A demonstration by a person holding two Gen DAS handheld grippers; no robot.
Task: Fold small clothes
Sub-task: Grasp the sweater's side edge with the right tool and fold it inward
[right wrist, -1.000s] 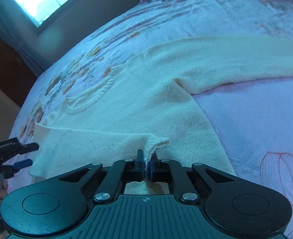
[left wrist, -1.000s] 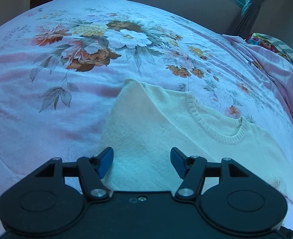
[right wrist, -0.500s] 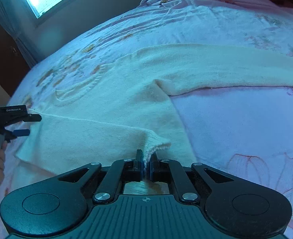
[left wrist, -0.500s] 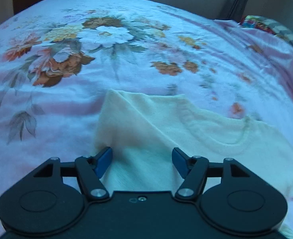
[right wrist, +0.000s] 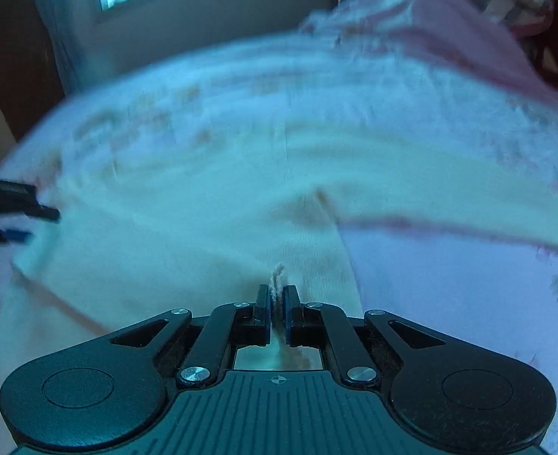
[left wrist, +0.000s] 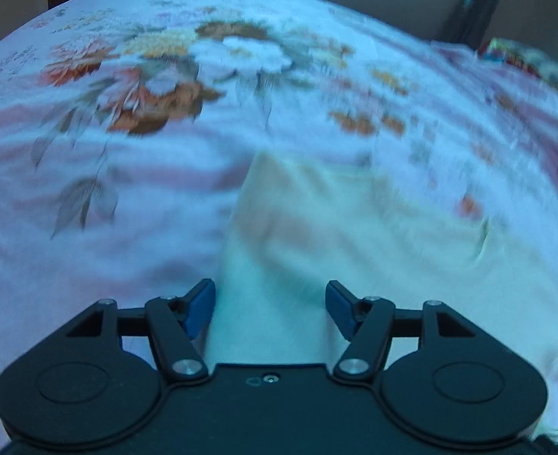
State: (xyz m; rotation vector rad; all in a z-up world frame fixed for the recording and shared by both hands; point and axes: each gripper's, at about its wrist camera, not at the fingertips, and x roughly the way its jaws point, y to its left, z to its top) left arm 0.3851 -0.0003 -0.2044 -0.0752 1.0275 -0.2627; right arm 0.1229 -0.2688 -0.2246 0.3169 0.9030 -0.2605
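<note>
A: Looking at both views, where is the cream sweater (right wrist: 187, 220) now?

B: It lies flat on the flowered bedsheet (left wrist: 89, 174), under both tools. Its body spreads ahead of the right gripper (right wrist: 277, 305) and to the left of its fingers. One sleeve (right wrist: 449, 193) runs out straight, ahead and to the right of these fingers. The pictures are blurred, so small details I cannot tell.

A: And the fingers?

B: The right gripper is clenched on a small pinch of knit, a tuft of it stands up between the tips. The left gripper (left wrist: 270, 305) is released: its blue fingertips (left wrist: 199, 305) stand apart over the sweater's edge and press nothing. The bedsheet is just outside the left finger. In the right view this same tool appears far to the left of the fingers, at the sweater's side.

A: How much of the folding is done?

B: I judge it is the beginning. One side seems already laid over the body, and the pinched end may be that sleeve's cuff, but I am not sure. The long sleeve is not folded, and the body is not doubled.

A: Any box or basket for the clothes?

B: None is visible, only the bed.
</note>
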